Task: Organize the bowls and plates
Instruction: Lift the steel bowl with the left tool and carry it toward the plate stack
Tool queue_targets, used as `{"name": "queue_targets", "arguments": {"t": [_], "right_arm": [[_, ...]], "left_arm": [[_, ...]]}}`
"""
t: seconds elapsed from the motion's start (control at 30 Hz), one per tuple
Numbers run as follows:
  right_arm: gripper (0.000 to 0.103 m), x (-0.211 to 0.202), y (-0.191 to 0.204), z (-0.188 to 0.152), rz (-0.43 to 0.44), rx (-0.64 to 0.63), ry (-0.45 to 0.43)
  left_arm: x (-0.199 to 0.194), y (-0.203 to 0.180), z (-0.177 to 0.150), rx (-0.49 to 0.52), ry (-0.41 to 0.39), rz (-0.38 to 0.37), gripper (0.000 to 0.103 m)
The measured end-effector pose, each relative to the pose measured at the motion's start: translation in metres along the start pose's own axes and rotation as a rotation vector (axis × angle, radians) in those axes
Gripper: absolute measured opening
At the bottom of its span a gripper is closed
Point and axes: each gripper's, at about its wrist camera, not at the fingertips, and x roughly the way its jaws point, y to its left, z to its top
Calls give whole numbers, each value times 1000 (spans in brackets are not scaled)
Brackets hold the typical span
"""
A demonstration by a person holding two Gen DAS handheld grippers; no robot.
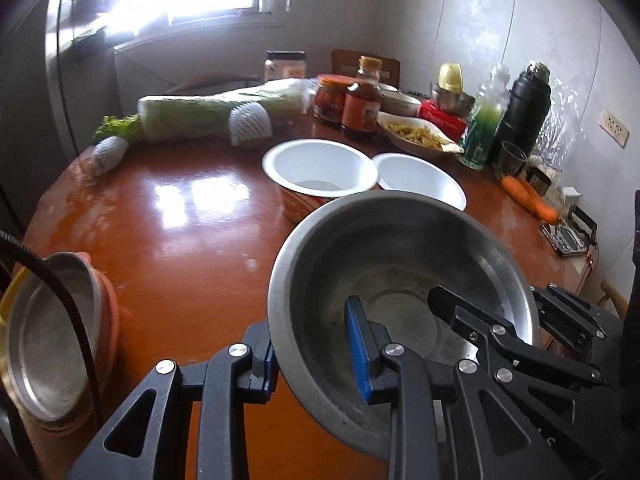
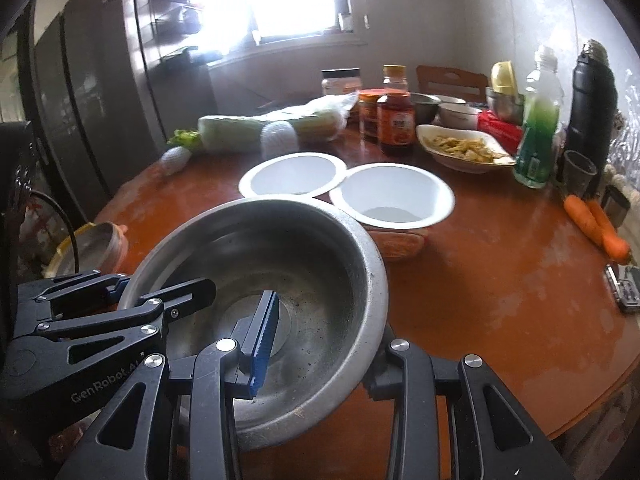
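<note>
Steel bowl (image 1: 400, 280) rim clamped in left gripper (image 1: 316, 356) and right gripper (image 2: 320, 344), bare table (image 1: 180, 216) leftward.

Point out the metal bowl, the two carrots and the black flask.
metal bowl (image 1: 400, 280), left wrist view, on its inner wall.
carrots (image 2: 600, 228), right wrist view, on the middle of the nearer carrot.
black flask (image 2: 592, 104), right wrist view, on its body.
</note>
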Motion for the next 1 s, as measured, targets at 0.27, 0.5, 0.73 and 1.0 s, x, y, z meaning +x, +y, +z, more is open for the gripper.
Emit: {"name": "queue_targets", "arguments": {"t": [0.27, 0.5, 0.73, 1.0], "right_arm": [[37, 1, 29, 3, 44, -35, 15], [37, 6, 35, -1, 59, -47, 37], [37, 19, 24, -7, 53, -14, 63], [37, 25, 12, -12, 40, 7, 73]], "left_arm": [[-17, 22, -5, -29, -13, 33, 30], [-12, 25, -13, -30, 8, 47, 30], [6, 22, -19, -20, 44, 63, 30], [13, 16, -20, -4, 40, 73, 30]]}}
